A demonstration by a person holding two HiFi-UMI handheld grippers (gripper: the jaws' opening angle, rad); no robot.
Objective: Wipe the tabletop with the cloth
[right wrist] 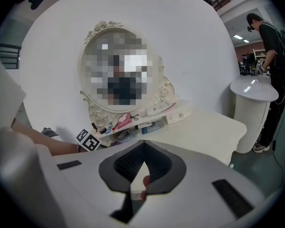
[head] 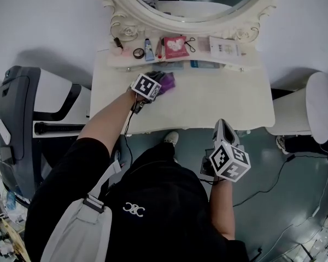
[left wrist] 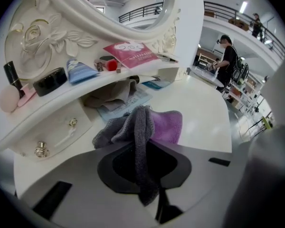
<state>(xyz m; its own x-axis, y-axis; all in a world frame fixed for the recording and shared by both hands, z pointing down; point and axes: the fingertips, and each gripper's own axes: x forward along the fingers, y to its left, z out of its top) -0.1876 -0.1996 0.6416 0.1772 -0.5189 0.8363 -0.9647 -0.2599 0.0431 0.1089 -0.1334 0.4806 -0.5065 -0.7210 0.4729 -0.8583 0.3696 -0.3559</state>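
- Grey and purple cloth [left wrist: 154, 125] is pinched by the left hand-held gripper [left wrist: 143, 163]. A grey fold runs down between its jaws, which are pressed onto it. The purple part bunches just beyond the tips.
- In the head view the cloth [head: 167, 82] lies on the cream surface [head: 218, 105], towards its back left. It is just in front of the low shelf [head: 177, 64] under the oval mirror [head: 197, 7].
- The left hand-held gripper [head: 159, 85] is down on the cloth there.
- The right hand-held gripper [head: 222, 129] is off the front edge of the surface, over the floor and well apart from the cloth.
- In its own view the right hand-held gripper [right wrist: 141, 175] has its jaws pressed together at the tips, with nothing between them.
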